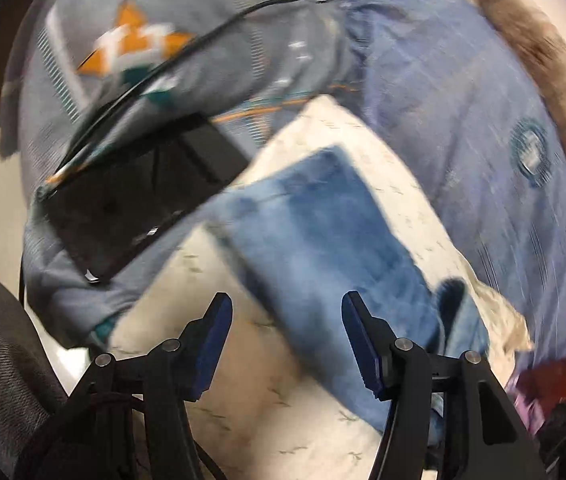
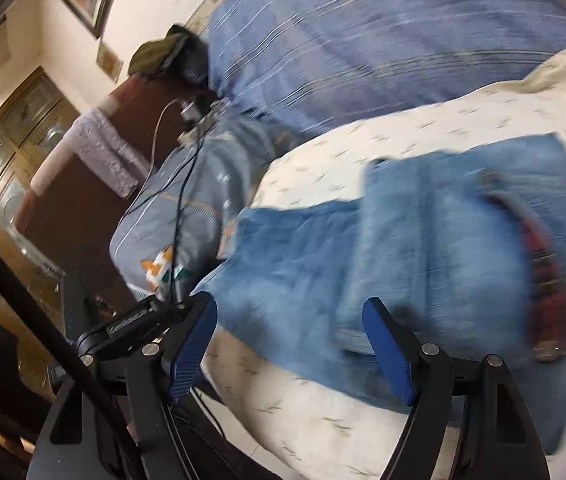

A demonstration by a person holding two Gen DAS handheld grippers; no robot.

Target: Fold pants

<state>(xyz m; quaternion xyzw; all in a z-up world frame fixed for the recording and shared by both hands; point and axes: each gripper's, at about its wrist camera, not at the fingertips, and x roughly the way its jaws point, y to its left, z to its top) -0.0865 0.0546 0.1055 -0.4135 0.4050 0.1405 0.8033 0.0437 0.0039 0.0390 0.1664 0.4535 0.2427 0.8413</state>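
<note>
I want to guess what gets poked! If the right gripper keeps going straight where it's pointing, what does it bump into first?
Most likely the blue jeans. The right gripper is open and they lie straight ahead on the white bedsheet; blur makes depth uncertain.

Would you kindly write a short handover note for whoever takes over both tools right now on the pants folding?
Left tool: open, holding nothing, above the cream patterned bedsheet.
Right tool: open, holding nothing, over the near edge of the pants.
Blue denim pants: lying on the sheet, apparently already folded over at least once; red plaid lining shows at the waistband. Frames are motion-blurred, so layers are hard to count.
Left: probably one more fold and smoothing the edges.
</note>
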